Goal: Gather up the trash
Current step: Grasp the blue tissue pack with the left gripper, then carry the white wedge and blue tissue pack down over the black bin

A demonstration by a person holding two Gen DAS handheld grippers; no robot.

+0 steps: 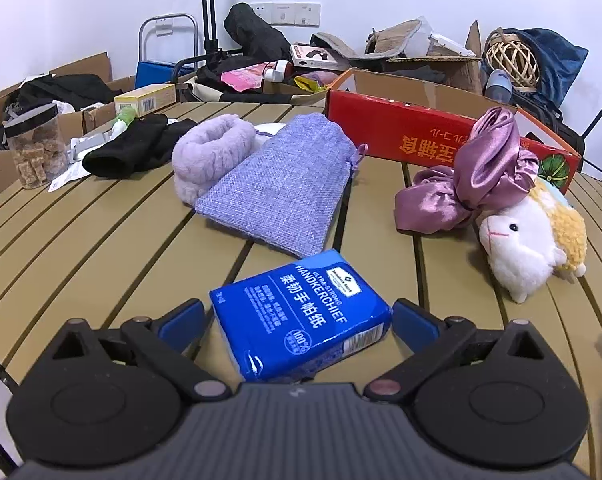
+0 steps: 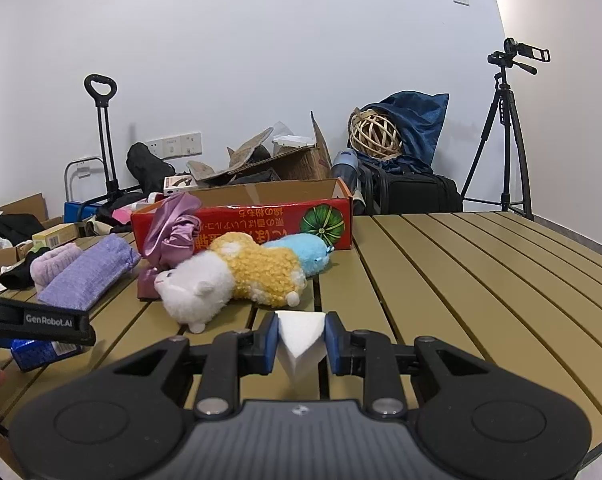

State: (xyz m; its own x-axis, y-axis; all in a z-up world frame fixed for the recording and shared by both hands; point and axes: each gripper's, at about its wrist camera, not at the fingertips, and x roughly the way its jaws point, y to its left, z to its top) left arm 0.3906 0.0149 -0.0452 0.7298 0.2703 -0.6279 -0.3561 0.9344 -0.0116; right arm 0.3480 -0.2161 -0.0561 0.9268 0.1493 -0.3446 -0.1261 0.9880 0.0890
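A blue tissue pack lies on the slatted counter, close to its near edge. The left hand-held gripper has its two blue fingers wide apart, one on each side of the pack, and they do not touch it. The right hand-held gripper is squeezed tight on a white wedge-shaped block, which sits between its blue pads above the near edge of the counter. Just past the tissue pack lies a purple cloth bag, and a fluffy purple band touches its left side. A black cloth lies to the left of the band, and a clear jar of brown cubes stands near the left edge of the counter. To the right of the bag is a shiny pink scrunchie, and it leans on a white and yellow plush toy. A blue plush toy lies just behind that one. A long red box stands along the far edge of the counter, behind the bag and the scrunchie. Beyond the far edge of the counter, a camera tripod stands by the wall on the right.
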